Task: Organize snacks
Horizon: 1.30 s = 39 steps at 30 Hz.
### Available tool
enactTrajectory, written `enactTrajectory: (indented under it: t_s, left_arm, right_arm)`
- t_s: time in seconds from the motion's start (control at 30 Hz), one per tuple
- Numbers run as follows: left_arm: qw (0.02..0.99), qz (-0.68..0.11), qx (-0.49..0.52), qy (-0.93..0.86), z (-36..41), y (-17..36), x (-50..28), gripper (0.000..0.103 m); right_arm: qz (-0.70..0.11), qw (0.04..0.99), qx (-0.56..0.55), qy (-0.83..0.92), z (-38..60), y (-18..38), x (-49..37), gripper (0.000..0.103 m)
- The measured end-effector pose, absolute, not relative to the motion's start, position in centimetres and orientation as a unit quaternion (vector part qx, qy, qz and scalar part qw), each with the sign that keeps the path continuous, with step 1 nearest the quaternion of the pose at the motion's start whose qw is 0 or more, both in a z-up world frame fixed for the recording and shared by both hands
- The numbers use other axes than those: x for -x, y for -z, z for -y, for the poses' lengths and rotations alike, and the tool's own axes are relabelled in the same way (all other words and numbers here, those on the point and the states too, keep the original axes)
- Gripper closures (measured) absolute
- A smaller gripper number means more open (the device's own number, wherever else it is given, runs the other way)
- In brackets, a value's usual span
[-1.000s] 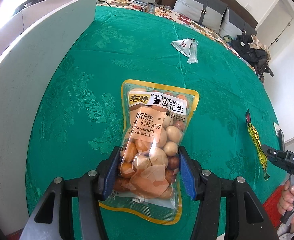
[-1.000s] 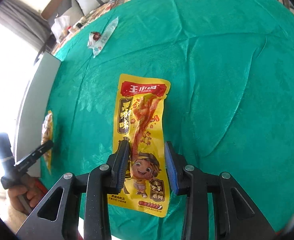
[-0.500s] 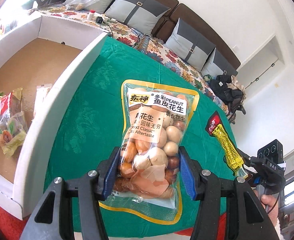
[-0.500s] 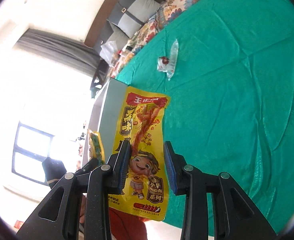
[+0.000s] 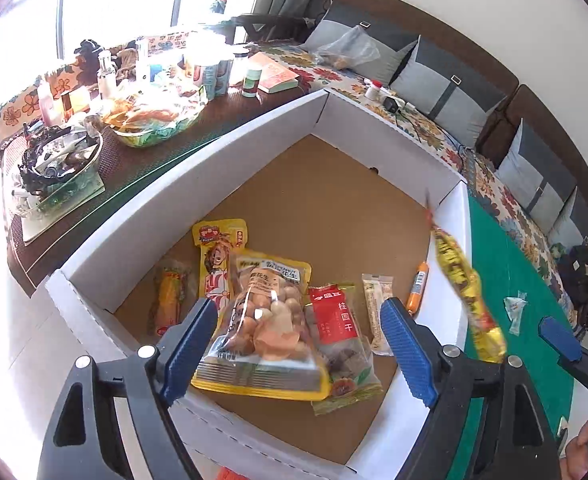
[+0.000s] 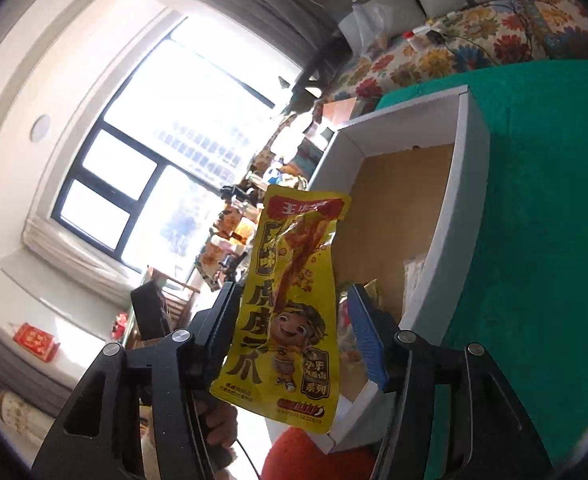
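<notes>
Both tools are opening over the white box (image 5: 230, 152): the left tool (image 5: 300, 344) frees the peanut bag (image 5: 264, 332), the right tool (image 6: 294, 332) frees the yellow packet (image 6: 290, 300).

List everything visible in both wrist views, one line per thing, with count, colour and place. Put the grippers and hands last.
White cardboard box: one, brown floor, beside the green tablecloth.
Clear peanut bag with yellow border: one, between the left fingers, over the box.
Yellow chicken-feet packet: one, between the right fingers, above the box edge.
Red-labelled dried fruit bag: one, in box.
Yellow cartoon packet: one, in box.
Orange sausage stick: one, by box wall.
Green tablecloth: one, under box.
Grey cushions: several, on sofa.
Left gripper: blue pads, jaws opening.
Right gripper: jaws opening.
Hand: one, low in right view.
</notes>
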<state>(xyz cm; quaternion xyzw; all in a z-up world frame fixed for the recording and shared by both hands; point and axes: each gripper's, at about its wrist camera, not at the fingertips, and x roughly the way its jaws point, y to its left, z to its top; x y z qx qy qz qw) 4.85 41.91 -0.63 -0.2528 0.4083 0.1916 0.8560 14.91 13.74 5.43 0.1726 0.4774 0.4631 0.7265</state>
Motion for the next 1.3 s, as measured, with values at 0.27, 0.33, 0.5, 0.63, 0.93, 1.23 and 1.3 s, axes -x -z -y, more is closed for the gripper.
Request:
enactTrajectory:
  t_s: [0.27, 0.33, 0.5, 0.63, 0.93, 1.23, 1.3]
  left_arm:
    - [0.867, -0.405, 0.219, -0.191, -39.0, 1.0, -2.8, 0.01]
    - [0.879, -0.397, 0.207, -0.166, -36.7, -0.3, -3.7, 0.01]
    - [0.908, -0.378, 0.164, -0.074, -27.7, -3.3, -7.0, 0.002]
    - [0.903, -0.41, 0.127, 0.015, -18.8, -2.1, -10.5, 0.001]
    - [0.855, -0.511, 0.006, 0.087, -3.7, 6.5, -14.3, 0.001]
    - [0.847, -0.527, -0.001, 0.066, -3.5, 8.7, -15.9, 0.001]
    - [0.847, -0.528, 0.004, 0.058, -3.9, 9.0, -16.5, 0.001]
  right_arm:
    - [-0.455, 0.823, 0.045, -0.337, -2.0, 5.4, -12.3, 0.029]
    - [-0.457, 0.84, 0.094, -0.278, 3.5, 8.2, -12.4, 0.029]
    - [-0.455, 0.871, 0.111, -0.149, 16.8, 11.0, -13.1, 0.029]
    - [-0.429, 0.899, 0.057, -0.071, 23.9, 11.7, -12.5, 0.029]
    - [-0.445, 0.892, 0.041, -0.065, 25.3, 11.6, -14.7, 0.029]
    - [-0.448, 0.89, 0.038, -0.075, 25.6, 12.4, -14.1, 0.017]
    - [-0.449, 0.89, 0.038, -0.075, 25.6, 12.5, -14.2, 0.016]
